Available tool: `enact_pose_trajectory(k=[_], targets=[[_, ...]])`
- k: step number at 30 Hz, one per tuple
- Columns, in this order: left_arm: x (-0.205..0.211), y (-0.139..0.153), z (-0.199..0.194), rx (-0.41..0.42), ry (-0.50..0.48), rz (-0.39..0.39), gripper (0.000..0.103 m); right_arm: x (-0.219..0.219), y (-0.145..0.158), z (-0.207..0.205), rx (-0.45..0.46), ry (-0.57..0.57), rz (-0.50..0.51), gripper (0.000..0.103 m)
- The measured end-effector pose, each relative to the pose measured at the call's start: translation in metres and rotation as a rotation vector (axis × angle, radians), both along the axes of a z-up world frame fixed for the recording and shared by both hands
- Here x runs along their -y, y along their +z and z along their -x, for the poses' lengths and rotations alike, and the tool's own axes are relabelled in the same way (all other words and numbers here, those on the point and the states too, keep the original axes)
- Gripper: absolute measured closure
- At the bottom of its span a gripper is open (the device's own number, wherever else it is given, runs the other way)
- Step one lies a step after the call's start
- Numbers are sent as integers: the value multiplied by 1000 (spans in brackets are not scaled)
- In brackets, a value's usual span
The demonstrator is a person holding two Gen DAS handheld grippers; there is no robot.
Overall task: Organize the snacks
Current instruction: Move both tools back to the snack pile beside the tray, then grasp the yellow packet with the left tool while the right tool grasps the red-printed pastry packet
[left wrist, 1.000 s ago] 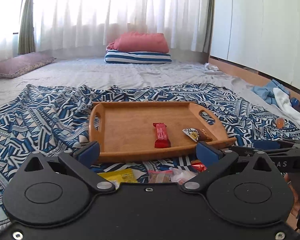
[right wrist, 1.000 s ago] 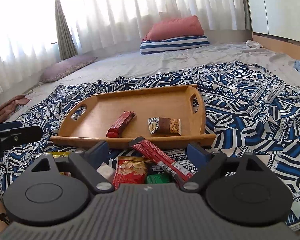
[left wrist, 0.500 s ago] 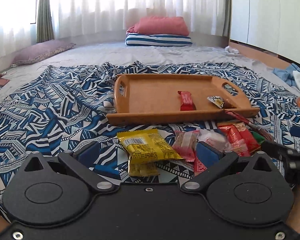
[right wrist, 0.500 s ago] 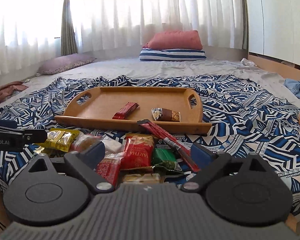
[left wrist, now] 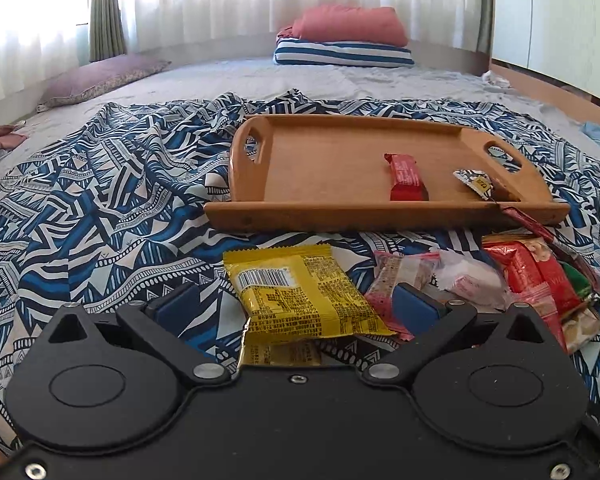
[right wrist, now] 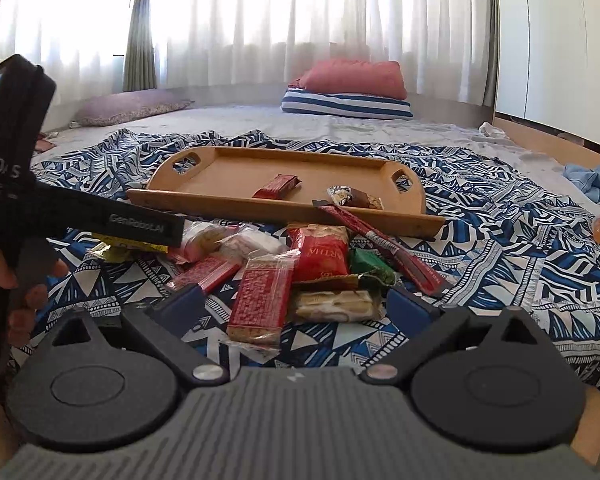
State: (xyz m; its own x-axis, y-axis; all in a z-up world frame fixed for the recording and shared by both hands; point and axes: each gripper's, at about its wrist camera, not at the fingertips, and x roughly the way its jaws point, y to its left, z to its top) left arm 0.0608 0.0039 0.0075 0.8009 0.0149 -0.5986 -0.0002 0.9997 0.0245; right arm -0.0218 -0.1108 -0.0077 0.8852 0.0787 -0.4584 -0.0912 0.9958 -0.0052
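1. Judging by the layout, the job is barely started: only two snacks lie in the tray [left wrist: 340,216], a red bar [left wrist: 406,178] near the middle of the floor and a nut bar [right wrist: 356,197] toward its right end, near the front rim.
2. The rest still wait in a loose pile [right wrist: 300,272] on the patterned blanket [left wrist: 100,208], just in front of the tray's front rim. A long red stick [right wrist: 380,240] leans with one end against that rim.
3. At the pile's left edge lies a yellow packet [left wrist: 300,292], flat, barcode side up, crinkly foil, seemingly with a second one under it. Beside it are pinkish wrapped bars, red packets and a green wrapper, overlapping one another.
4. The left hand-held gripper [left wrist: 296,306] is spread wide and empty, low over the blanket, with the yellow packet between its blue pads.
5. The right hand-held gripper [right wrist: 296,306] is also spread and empty, above the near edge of the pile, a speckled red bar [right wrist: 260,300] between its pads.
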Motion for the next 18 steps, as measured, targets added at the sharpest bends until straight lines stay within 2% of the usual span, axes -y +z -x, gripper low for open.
enact_pose_trajectory(k=[2,6,9,12,18], targets=[[1,0,-3,9,11,-6,5,-3,-1,1,4,4,18,4],[3,-2,-12,-8,19,-47,25,-9,-3,0,6,9,45,7],[1,-2,-15,-22,7,-33,38,-14,-6,-3,3,9,61,12],[0,-1,-12,-21,-10,-32,44,-18,-8,-5,1,8,70,17],[0,4,-2,-19,-31,-44,48,-24,-12,-10,0,5,94,28]])
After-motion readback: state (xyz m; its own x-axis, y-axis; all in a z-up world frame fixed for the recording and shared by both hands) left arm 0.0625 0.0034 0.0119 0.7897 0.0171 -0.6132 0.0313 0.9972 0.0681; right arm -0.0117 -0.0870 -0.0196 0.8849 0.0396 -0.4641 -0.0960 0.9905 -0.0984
